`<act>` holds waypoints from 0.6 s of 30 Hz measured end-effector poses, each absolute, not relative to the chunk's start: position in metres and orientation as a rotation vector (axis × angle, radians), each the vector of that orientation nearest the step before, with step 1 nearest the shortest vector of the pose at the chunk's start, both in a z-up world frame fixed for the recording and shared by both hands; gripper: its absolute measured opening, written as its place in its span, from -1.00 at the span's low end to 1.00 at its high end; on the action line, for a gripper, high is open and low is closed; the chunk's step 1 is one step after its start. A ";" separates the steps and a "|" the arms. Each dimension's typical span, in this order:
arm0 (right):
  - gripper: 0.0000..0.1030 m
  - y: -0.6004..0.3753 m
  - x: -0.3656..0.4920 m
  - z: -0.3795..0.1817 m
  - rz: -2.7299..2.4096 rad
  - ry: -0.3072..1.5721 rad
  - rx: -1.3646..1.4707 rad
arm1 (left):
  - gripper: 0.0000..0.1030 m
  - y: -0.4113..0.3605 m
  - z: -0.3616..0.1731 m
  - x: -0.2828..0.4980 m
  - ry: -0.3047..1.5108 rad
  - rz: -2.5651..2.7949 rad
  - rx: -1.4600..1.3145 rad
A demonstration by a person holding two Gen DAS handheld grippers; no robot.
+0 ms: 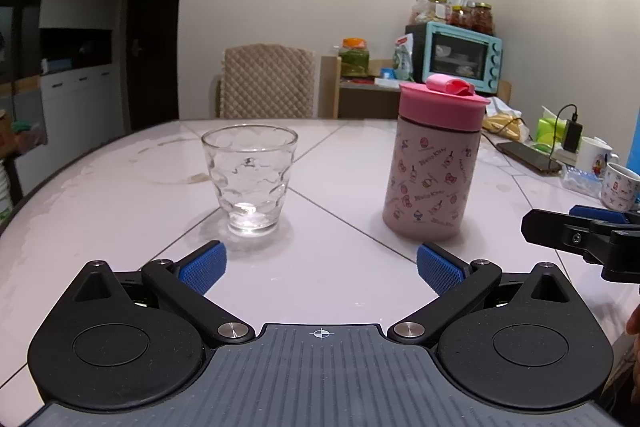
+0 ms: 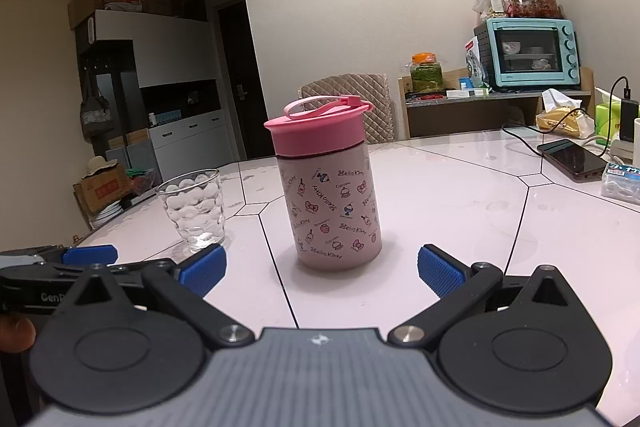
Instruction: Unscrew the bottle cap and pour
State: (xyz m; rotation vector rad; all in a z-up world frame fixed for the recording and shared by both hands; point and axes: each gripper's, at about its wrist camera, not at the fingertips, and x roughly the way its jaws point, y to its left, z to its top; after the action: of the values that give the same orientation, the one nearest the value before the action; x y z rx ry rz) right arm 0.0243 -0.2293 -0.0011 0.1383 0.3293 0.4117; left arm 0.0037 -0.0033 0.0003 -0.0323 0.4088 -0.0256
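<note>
Blue rubber pads sit on my fingers, and both pairs are spread wide apart with nothing in them. My right gripper (image 2: 322, 269) points straight at the pink bottle with the cartoon print (image 2: 334, 211). The bottle stands up tall on the pale tiled surface (image 2: 460, 219), right ahead between my right fingers and close. I think this hand is nearer, so it can go forward and squeeze the bottle.

My left gripper (image 1: 322, 267) hangs low over the same surface. From there the bottle (image 1: 430, 183) is ahead and off to the right, and the bumpy clear glass cup (image 1: 250, 179) is ahead and a bit to the left. The cup and the bottle stand apart, not touching.

The wide pink screw cap (image 2: 318, 131) sits on top of the bottle, shut, with a loop strap lying on it. I cannot see what is inside the bottle. The cup looks empty.
</note>
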 end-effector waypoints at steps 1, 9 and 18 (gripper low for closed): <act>1.00 -0.229 0.025 0.000 0.412 0.330 0.138 | 1.00 -0.004 0.000 0.004 0.409 -0.026 -0.032; 1.00 -0.229 0.027 -0.001 0.408 0.329 0.140 | 1.00 -0.004 0.000 0.005 0.410 -0.030 -0.030; 1.00 -0.231 0.029 -0.001 0.410 0.324 0.146 | 1.00 -0.008 0.002 0.009 0.408 -0.043 -0.016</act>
State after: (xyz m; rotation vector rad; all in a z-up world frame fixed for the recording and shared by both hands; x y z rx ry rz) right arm 0.0286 -0.2306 -0.0007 0.1457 0.3238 0.4100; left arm 0.0085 -0.0084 0.0019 -0.0164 0.4075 -0.0431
